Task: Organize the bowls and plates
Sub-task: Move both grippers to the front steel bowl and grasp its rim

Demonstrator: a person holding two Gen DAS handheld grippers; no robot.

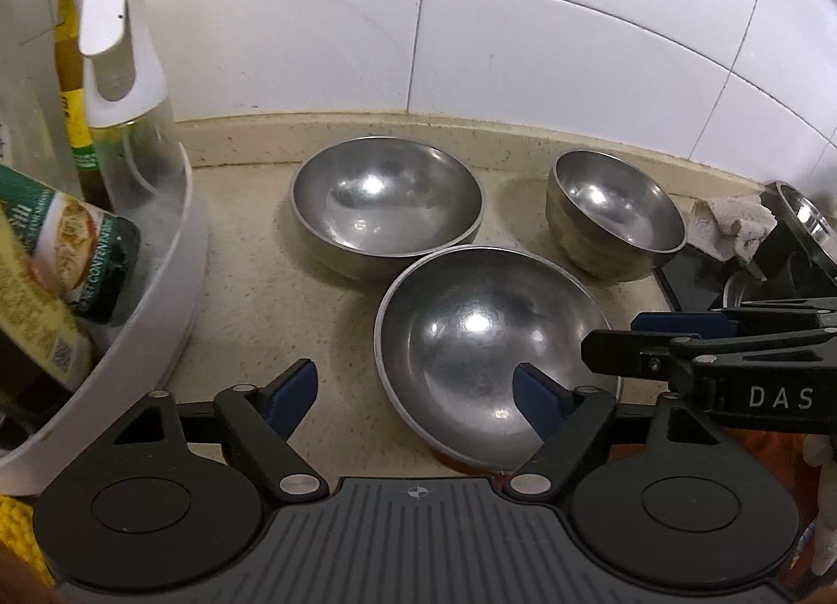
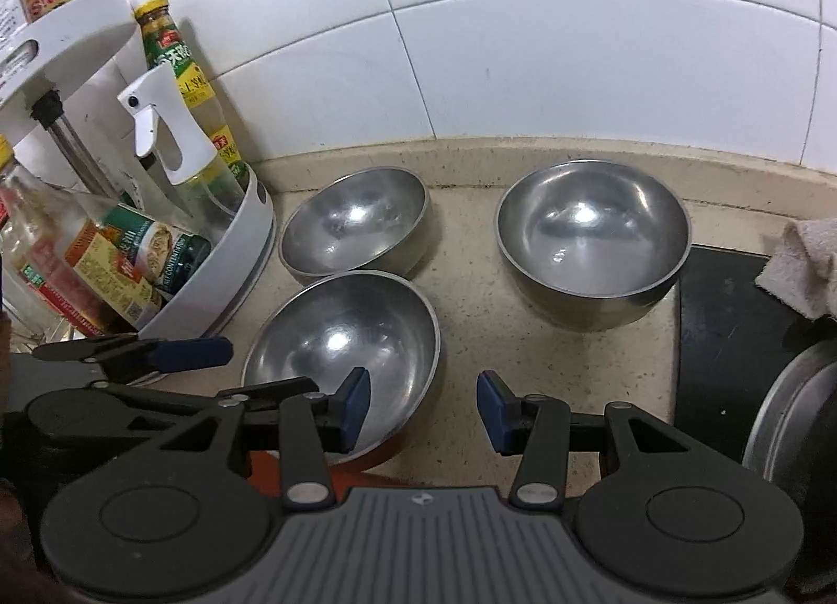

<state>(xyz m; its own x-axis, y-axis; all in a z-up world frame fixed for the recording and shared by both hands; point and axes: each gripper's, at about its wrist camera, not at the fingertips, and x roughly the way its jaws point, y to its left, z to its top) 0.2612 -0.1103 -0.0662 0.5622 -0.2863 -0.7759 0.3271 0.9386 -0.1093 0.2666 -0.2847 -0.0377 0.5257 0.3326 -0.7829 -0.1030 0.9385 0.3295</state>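
Three steel bowls stand on the beige counter. The near bowl (image 1: pixel 486 353) (image 2: pixel 340 342) is closest to both grippers. The far left bowl (image 1: pixel 387 201) (image 2: pixel 355 222) sits behind it. The smaller, deeper bowl (image 1: pixel 617 217) (image 2: pixel 591 232) stands to the right. My left gripper (image 1: pixel 416 395) is open, its right finger over the near bowl's front rim. My right gripper (image 2: pixel 423 410) is open, its left finger over the same bowl's right side. Both are empty. The right gripper shows in the left wrist view (image 1: pixel 680 342), and the left gripper shows in the right wrist view (image 2: pixel 172 350).
A white round condiment rack (image 1: pixel 172 290) (image 2: pixel 235 259) with bottles and a spray bottle (image 1: pixel 120 55) (image 2: pixel 172 144) stands at the left. A black stove top (image 2: pixel 732 327) with a grey rag (image 2: pixel 805 264) (image 1: pixel 732 225) and a steel pan (image 2: pixel 795 410) lies at the right. A tiled wall stands behind.
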